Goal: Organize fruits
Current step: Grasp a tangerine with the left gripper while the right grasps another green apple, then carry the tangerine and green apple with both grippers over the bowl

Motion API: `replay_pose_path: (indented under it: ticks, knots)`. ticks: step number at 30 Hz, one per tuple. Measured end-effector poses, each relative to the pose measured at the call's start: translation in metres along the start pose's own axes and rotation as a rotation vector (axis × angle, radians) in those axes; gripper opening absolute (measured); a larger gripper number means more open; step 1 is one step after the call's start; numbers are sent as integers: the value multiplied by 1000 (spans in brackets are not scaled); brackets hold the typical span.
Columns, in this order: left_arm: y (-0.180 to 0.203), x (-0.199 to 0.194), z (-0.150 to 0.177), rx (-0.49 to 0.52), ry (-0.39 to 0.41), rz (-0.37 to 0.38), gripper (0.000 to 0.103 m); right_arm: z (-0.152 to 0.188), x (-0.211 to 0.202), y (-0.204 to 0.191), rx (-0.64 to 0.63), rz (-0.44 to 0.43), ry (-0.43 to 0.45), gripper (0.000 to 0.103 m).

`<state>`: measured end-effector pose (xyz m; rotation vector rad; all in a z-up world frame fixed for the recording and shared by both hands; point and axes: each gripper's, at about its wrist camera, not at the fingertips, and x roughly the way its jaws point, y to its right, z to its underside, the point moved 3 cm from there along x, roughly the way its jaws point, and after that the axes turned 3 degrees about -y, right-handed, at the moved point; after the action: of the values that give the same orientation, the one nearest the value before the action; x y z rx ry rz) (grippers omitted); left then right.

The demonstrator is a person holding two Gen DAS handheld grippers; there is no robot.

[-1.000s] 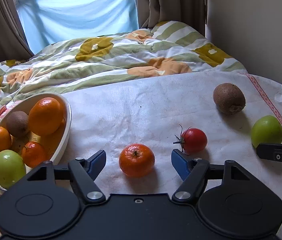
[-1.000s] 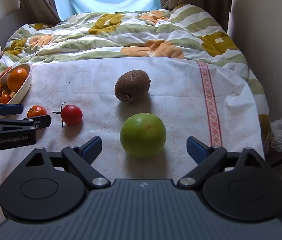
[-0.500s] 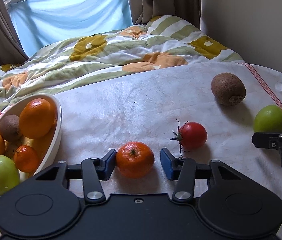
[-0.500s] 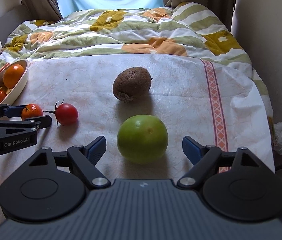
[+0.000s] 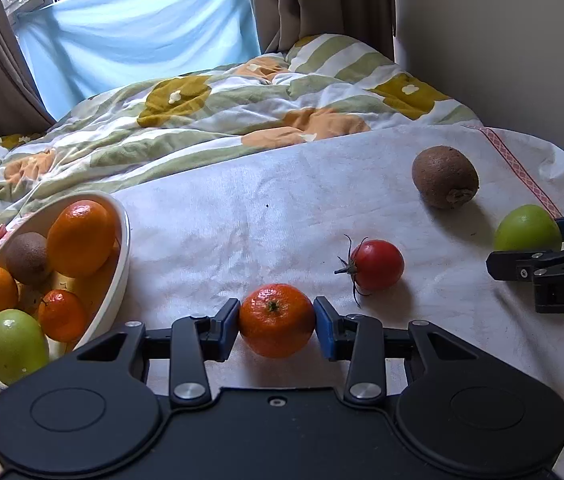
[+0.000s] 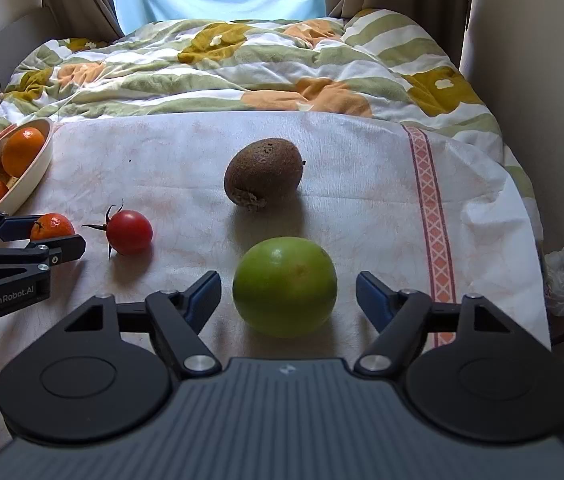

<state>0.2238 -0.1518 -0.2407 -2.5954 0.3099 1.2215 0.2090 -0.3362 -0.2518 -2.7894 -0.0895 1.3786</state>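
Where a second ago it sat free between spread fingers, the tangerine [image 5: 277,320] on the white cloth [image 5: 242,220] is now pinched on both sides by the left gripper [image 5: 277,326], so the grasp looks made and I judge the next step is a lift toward the bowl [image 5: 122,248] just to its left, which already holds several fruits. The right gripper [image 6: 287,298] has narrowed its gap but its fingers remain spread around the green fruit [image 6: 285,286] without touching it, while the tomato [image 5: 376,265] and kiwi [image 5: 444,176] lie loose on the cloth.
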Motion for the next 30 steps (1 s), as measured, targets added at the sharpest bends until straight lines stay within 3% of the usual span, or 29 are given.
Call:
replay_pose_path:
  ticks: [3, 19, 30]
  knots:
    - [-1, -2, 0, -5, 2, 5, 44, 1, 2, 0, 10, -6, -7, 69]
    - [-14, -35, 0, -69, 31, -15, 44, 6, -12, -10, 4, -25, 8, 69]
    - [-51, -95, -8, -157, 105, -80, 44, -21, -53, -46, -42, -102, 60, 69]
